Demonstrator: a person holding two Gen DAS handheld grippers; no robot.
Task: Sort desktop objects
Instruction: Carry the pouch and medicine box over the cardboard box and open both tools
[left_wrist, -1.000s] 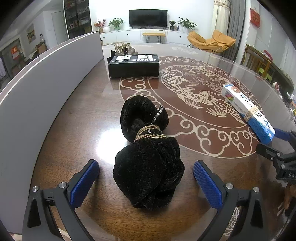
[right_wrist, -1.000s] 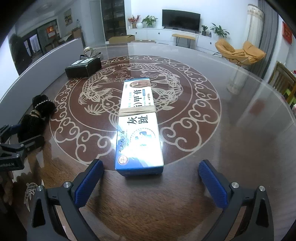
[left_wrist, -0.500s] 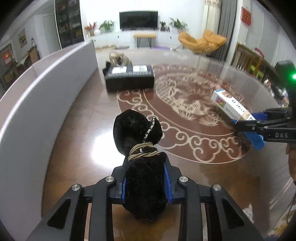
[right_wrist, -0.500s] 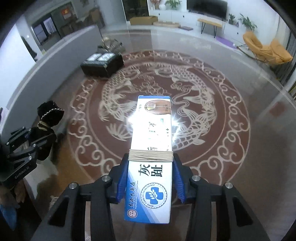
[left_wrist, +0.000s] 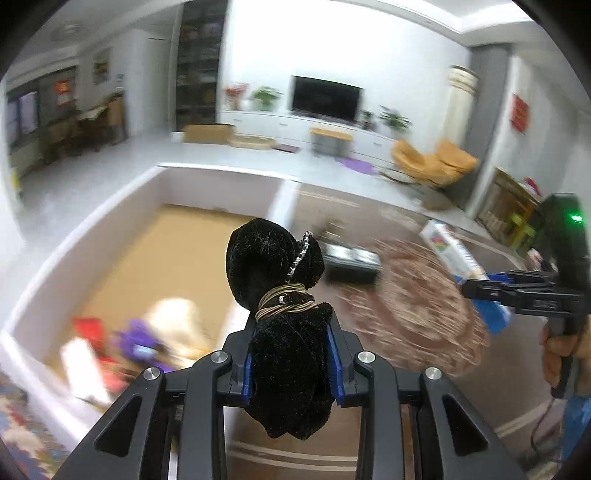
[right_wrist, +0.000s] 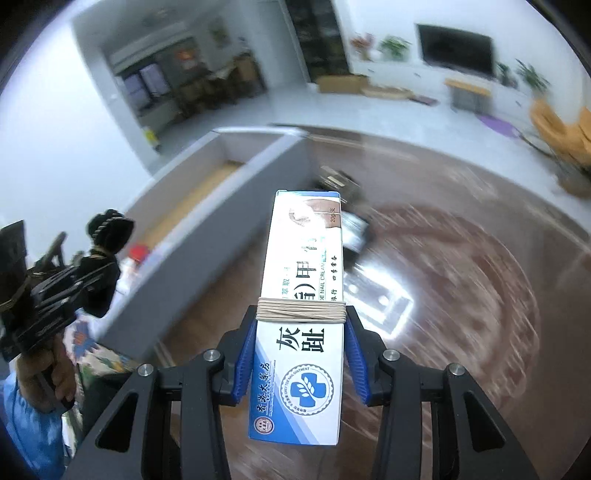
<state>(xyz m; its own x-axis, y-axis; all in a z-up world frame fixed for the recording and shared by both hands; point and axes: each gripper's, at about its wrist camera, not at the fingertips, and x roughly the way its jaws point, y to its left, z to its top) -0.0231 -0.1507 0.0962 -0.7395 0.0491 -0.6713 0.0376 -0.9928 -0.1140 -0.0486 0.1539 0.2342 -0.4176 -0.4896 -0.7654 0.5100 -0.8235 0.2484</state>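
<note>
Mid-sort: left gripper (left_wrist: 291, 365) clamps the black plush bundle (left_wrist: 284, 314) and right gripper (right_wrist: 301, 363) the ointment carton (right_wrist: 301, 314), both beside the open-topped bin (left_wrist: 110, 229) already holding items; black box (left_wrist: 352, 264) remains beyond it.

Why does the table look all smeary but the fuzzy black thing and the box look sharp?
In the left wrist view the table and bin smear with motion blur, while the black bundle, clamped in the left gripper, stays crisp. In the right wrist view the table has streaks and white glare, but the box in the right gripper reads clearly. Both views curve at the edges.
</note>
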